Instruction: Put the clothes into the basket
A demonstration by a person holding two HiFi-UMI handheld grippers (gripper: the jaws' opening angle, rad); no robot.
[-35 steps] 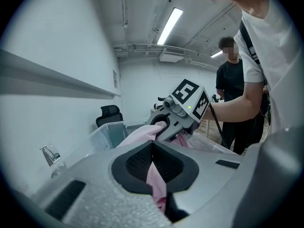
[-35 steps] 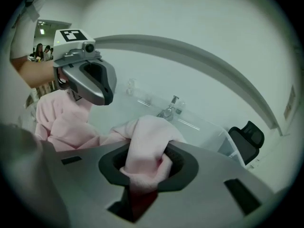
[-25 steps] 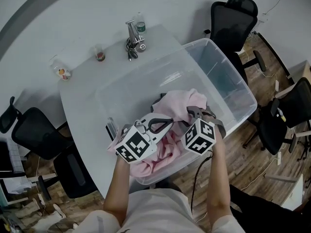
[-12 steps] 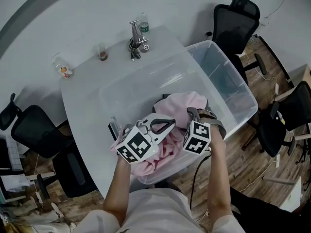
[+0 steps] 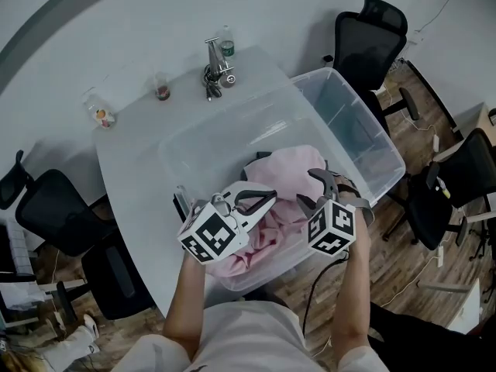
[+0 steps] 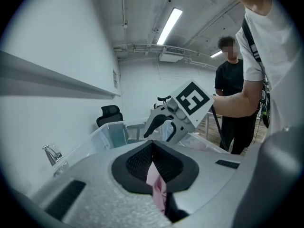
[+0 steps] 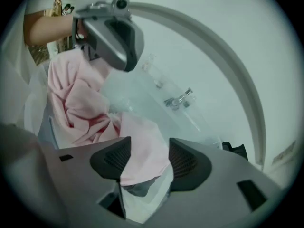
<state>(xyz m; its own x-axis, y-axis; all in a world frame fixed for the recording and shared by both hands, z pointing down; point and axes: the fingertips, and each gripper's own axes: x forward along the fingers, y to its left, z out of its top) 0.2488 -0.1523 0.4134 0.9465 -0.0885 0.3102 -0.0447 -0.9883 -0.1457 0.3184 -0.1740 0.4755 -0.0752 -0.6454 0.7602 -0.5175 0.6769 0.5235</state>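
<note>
- Got the left gripper (image 5: 267,200) squeezed shut on a thin fold of the pink garment (image 5: 283,169); can see a pink strip poking out right where the two pads meet in the left gripper view.
- Got the right gripper (image 5: 308,188) just beside it, tipped down at the cloth, jaws partway apart after closing in a touch just now. Pink fabric lying loose in the gap between them, not pinched as far as the right gripper view shows.
- Holding both over the near end of the basket (image 5: 364,130), really a big clear plastic tub, with the marker cubes facing up.
- Can see the garment bunched up in that near end, piled against the near wall. Can't tell whether any of it hangs over the rim.
- Also spotting something dark (image 5: 260,156) peeking out at the far edge of the pink pile, too little showing to say what.
- Got the tub sitting at an angle on a white table (image 5: 132,153), covering most of the right side.
- Past the tub, near the table's far edge: a metal tap-shaped thing (image 5: 211,56) with a small green-labelled bottle (image 5: 225,43) just beside it. Then a little glass (image 5: 161,89) and a small jar (image 5: 99,115) further left, well apart from each other.
- Seeing black office chairs (image 5: 372,37) around the table, on a wood floor (image 5: 403,254).
- Catching another person in a dark top (image 6: 232,94) standing in the background of the left gripper view.
</note>
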